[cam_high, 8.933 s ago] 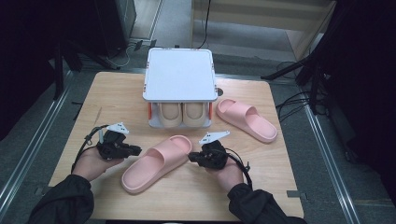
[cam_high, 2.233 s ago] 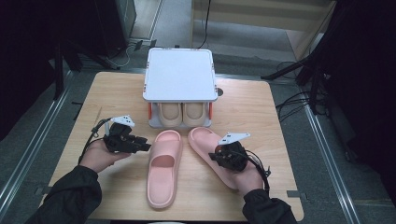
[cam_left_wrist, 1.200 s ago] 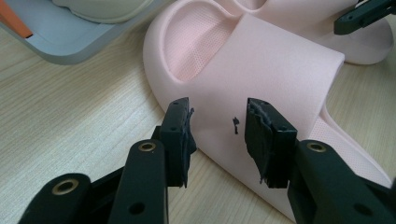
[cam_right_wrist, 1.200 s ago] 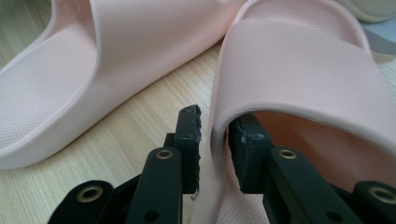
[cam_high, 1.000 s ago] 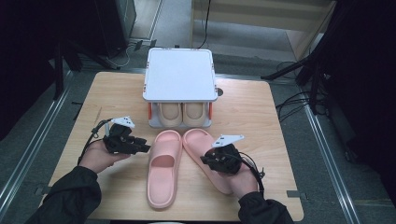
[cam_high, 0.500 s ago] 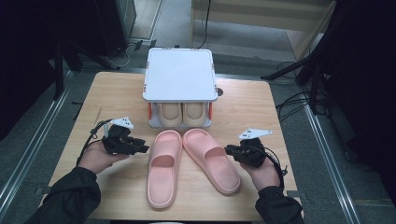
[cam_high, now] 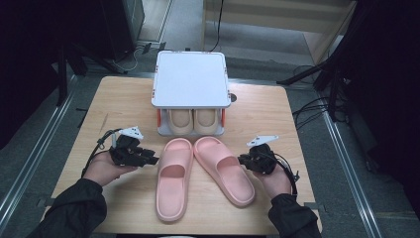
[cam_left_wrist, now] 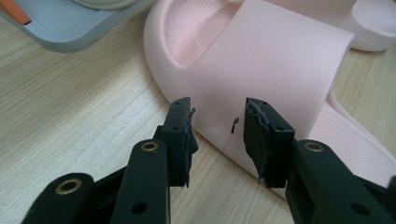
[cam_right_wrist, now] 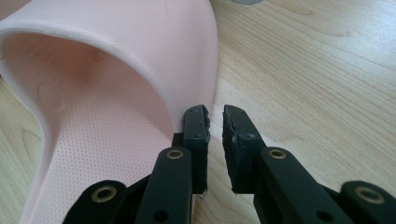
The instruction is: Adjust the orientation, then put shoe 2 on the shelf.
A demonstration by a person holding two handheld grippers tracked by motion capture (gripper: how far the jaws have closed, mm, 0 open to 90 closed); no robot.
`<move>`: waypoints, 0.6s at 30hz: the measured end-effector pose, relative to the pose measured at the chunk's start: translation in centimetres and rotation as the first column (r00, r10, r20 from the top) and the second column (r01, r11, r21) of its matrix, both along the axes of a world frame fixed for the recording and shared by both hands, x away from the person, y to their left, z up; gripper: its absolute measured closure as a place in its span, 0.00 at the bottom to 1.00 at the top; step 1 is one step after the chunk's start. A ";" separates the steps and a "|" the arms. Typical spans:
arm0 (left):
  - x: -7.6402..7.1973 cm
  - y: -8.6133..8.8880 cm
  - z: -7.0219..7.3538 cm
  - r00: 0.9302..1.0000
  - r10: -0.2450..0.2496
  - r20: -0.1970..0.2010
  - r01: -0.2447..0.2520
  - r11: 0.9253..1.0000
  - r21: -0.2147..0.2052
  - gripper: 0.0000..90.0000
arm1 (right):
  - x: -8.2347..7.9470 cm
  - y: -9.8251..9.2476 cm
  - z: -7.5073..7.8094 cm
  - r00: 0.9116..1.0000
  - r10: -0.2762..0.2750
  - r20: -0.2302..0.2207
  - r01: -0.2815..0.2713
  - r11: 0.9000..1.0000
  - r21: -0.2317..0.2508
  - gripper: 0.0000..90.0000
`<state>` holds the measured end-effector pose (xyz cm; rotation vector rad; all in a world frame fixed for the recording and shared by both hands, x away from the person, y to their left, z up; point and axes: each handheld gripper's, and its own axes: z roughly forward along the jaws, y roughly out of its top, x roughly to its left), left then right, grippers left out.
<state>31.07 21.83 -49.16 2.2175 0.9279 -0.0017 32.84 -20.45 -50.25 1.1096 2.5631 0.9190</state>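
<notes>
Table point(cam_high: 119, 94): left gripper point(cam_left_wrist: 218, 126) fingers half-open; right gripper point(cam_right_wrist: 215, 125) nearly closed, empty.

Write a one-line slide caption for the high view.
Two pink slippers lie side by side before a white shoe rack, a hand-held claw at each side.

wooden table point(cam_high: 267, 114) with two pink slippers point(cam_high: 173, 183) point(cam_high: 225, 171) before a white shoe rack point(cam_high: 190, 79)

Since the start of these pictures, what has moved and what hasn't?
Both pink slippers, the left one and the right one, were brought together into a pair before the rack. The right hand-held gripper let go and drew aside, its jaws just narrowing on nothing. The left hand-held gripper stays beside its slipper.
</notes>
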 end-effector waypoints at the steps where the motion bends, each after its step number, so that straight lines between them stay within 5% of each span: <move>1: 0.0 0.0 0.0 1.000 0.002 0.001 -0.002 1.000 -0.002 0.68 | 0.0 0.0 0.0 1.000 -0.004 -0.006 0.004 1.000 0.001 0.89; 18: -0.4 -0.5 -0.6 0.999 -0.028 -0.017 0.029 0.999 0.025 0.68 | -0.4 0.9 0.0 1.000 0.022 -0.017 -0.022 1.000 -0.007 0.89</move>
